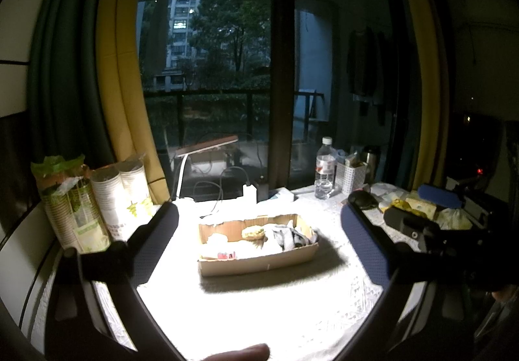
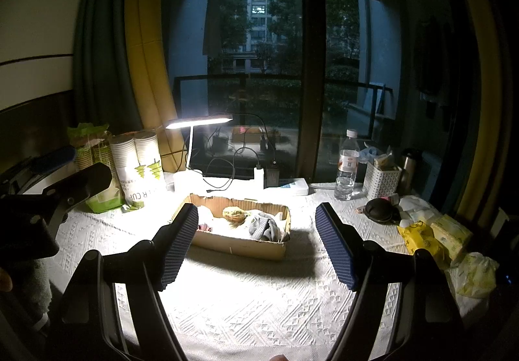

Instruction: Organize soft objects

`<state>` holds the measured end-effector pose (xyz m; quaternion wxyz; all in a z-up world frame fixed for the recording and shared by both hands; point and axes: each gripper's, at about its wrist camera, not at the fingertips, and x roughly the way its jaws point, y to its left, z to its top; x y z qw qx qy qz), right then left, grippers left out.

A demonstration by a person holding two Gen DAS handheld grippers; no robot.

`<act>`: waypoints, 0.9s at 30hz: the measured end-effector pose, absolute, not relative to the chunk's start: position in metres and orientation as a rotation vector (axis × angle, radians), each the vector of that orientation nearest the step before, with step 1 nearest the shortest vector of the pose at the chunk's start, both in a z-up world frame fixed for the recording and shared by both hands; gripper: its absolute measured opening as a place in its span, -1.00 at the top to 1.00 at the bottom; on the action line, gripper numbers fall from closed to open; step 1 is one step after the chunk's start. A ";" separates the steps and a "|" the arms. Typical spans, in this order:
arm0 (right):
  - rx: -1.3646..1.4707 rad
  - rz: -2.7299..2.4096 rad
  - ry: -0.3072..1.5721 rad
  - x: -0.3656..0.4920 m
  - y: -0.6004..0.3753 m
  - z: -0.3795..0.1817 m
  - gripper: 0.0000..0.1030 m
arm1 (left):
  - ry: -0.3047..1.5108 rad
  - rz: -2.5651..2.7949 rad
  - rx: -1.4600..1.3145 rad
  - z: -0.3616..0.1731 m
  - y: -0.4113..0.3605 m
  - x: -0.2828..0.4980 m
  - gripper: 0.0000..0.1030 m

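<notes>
A shallow cardboard box stands in the middle of the white table. In it lie a green-yellow plush toy, a grey patterned cloth, white soft items and a small red-pink item. My left gripper is open and empty, held above the table in front of the box. My right gripper is open and empty, also in front of the box. The right gripper's body shows at the right edge of the left wrist view.
Stacks of paper cups stand at the left. A lit desk lamp, cables and a charger are behind the box. A water bottle, white basket, black pouch and yellow packets sit at the right.
</notes>
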<state>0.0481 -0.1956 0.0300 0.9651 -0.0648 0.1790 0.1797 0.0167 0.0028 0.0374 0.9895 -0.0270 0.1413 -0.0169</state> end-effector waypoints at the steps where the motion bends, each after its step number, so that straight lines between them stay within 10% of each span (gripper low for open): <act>1: -0.132 0.364 0.362 0.048 -0.196 0.030 -0.51 | 0.283 -0.034 -0.054 0.037 0.003 0.017 -0.96; 27: -0.129 0.366 0.362 0.049 -0.197 0.030 -0.51 | 0.284 -0.037 -0.052 0.036 0.004 0.016 -0.96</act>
